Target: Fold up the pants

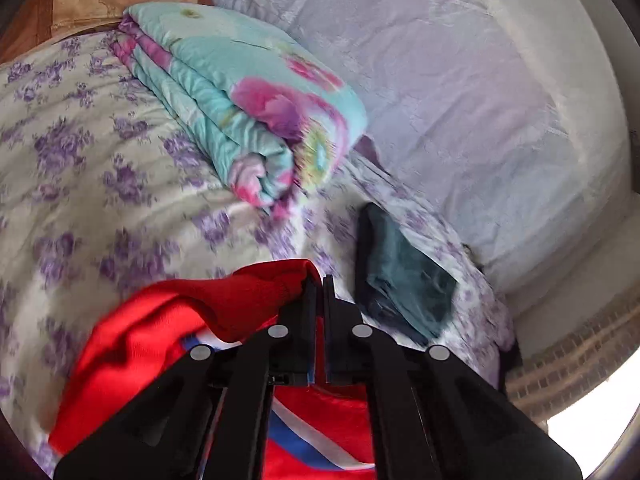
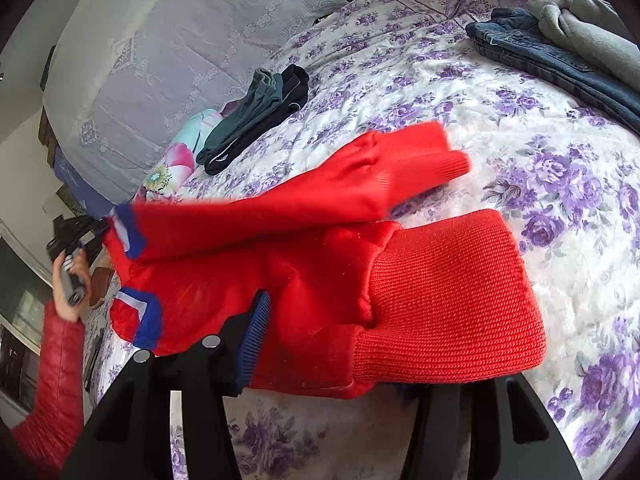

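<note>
Red pants [image 2: 320, 264] with ribbed red cuffs and blue-white stripes lie on the floral bedspread [image 2: 560, 184]. In the left wrist view my left gripper [image 1: 319, 280] is shut on an edge of the red pants [image 1: 224, 308] and holds it lifted. In the right wrist view the left gripper [image 2: 100, 226] shows at far left, pulling the upper leg. My right gripper [image 2: 340, 344] is open, its fingers wide apart. Its left finger [image 2: 256, 332] lies on the pants and the ribbed cuff [image 2: 452, 300] lies between the fingers. The right finger is hidden under the cloth.
A folded teal floral blanket [image 1: 248, 120] lies on the bed, with a dark green folded garment [image 1: 404, 276] next to it. Folded jeans [image 2: 560, 64] and a grey garment [image 2: 580, 16] lie at the far right. A lace-covered headboard [image 2: 180, 40] stands behind.
</note>
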Available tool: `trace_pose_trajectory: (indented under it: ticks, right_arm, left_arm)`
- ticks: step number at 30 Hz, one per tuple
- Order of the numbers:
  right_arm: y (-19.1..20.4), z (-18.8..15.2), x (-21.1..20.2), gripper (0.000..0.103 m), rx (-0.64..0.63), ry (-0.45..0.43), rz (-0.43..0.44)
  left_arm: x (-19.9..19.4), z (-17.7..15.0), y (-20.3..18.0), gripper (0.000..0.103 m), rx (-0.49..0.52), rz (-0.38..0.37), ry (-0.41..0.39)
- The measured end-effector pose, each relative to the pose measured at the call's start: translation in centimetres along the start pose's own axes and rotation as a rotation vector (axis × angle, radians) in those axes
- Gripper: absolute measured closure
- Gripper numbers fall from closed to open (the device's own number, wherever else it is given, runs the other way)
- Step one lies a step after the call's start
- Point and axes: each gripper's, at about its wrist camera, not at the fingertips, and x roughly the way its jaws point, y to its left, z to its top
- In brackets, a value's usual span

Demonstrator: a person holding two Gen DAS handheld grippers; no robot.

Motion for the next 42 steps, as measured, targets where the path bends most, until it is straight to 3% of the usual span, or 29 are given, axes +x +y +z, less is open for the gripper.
trace_pose_trajectory:
  ticks: [2,3,5,7,9,10,11,13,16,18,21,24,25,27,28,29,31,35,38,40,42]
  right_arm:
    - [-0.1,0.0,-0.1,0.05,0.009,-0.002,0.009]
    - [-0.2,0.0,-0.1,0.05,0.012,-0.005,0.014]
    - [-0.2,0.0,-0.1,0.05,0.018,-0.007,0.019]
    - [-0.2,0.1,0.0,0.049,0.015,-0.003,0.013]
    - [0.1,0.0,0.1,0.047,0.0,0.002,0.009]
    - [0.3,0.0,0.1,0.045,-0.008,0.002,0.008]
    - [0.3,0.0,0.1,0.044,-0.011,0.002,0.006]
    - [0.4,0.0,0.1,0.043,-0.012,0.001,0.008]
    - [0.5,0.0,0.1,0.042,-0.016,0.0,0.005]
    - [0.8,0.0,0.2,0.041,-0.028,0.002,-0.004]
    - [1.1,0.1,0.3,0.04,-0.043,0.005,-0.021]
    - [1.1,0.2,0.3,0.043,-0.042,0.005,-0.033]
    - [1.0,0.1,0.2,0.051,-0.038,0.004,-0.041]
    - [0.7,0.3,0.2,0.064,-0.018,0.011,-0.044]
    - [0.5,0.4,0.1,0.072,-0.004,0.019,-0.031]
    - [0.3,0.6,-0.1,0.077,0.013,0.026,-0.012]
    - [0.3,1.2,-1.0,0.08,0.023,0.023,0.017]
    - [1.4,2.9,-3.7,0.081,-0.025,-0.004,0.018]
    - [1.4,2.8,-5.5,0.081,-0.056,0.03,0.011]
    - [0.5,1.7,-5.7,0.08,-0.056,0.082,0.005]
    - [-0.6,-0.1,-4.2,0.069,-0.083,0.173,-0.064]
  left_arm:
    - [4.7,1.0,1.7,0.097,-0.086,0.115,0.09]
    - [6.6,0.5,3.3,0.097,-0.17,0.133,0.16]
    - [8.1,-1.2,5.6,0.097,-0.301,0.024,0.252]
    - [7.2,-2.2,6.2,0.092,-0.259,-0.065,0.291]
    - [4.2,-2.9,6.3,0.075,-0.163,-0.097,0.317]
    - [2.2,-3.2,6.6,0.053,-0.127,-0.106,0.315]
    - [-0.4,-3.6,7.1,0.038,-0.093,-0.114,0.293]
    - [-5.3,-4.2,8.5,0.028,-0.036,-0.078,0.249]
    - [-11.4,-5.9,12.1,0.028,-0.034,-0.046,0.232]
    - [-13.2,-7.2,14.2,0.028,-0.066,-0.01,0.258]
    - [-12.8,-9.0,15.9,0.028,-0.096,0.008,0.302]
    - [-11.9,-9.3,15.4,0.023,-0.09,0.006,0.23]
    - [-11.1,-9.0,14.8,0.02,-0.081,-0.011,0.226]
    - [-9.5,-8.5,14.0,0.025,-0.077,-0.003,0.211]
    - [-9.3,-8.7,13.6,0.038,-0.087,0.031,0.193]
    - [-9.6,-8.7,13.4,0.069,-0.095,0.052,0.174]
    - [-10.0,-9.1,11.8,0.089,-0.102,-0.083,0.207]
    - [-15.8,-10.1,9.7,0.089,-0.047,-0.138,0.193]
    - [-19.4,-11.5,10.6,0.089,-0.042,-0.141,0.215]
    - [-19.5,-12.7,11.8,0.088,-0.031,-0.091,0.23]
    - [-18.1,-14.4,14.1,0.082,-0.038,0.008,0.259]
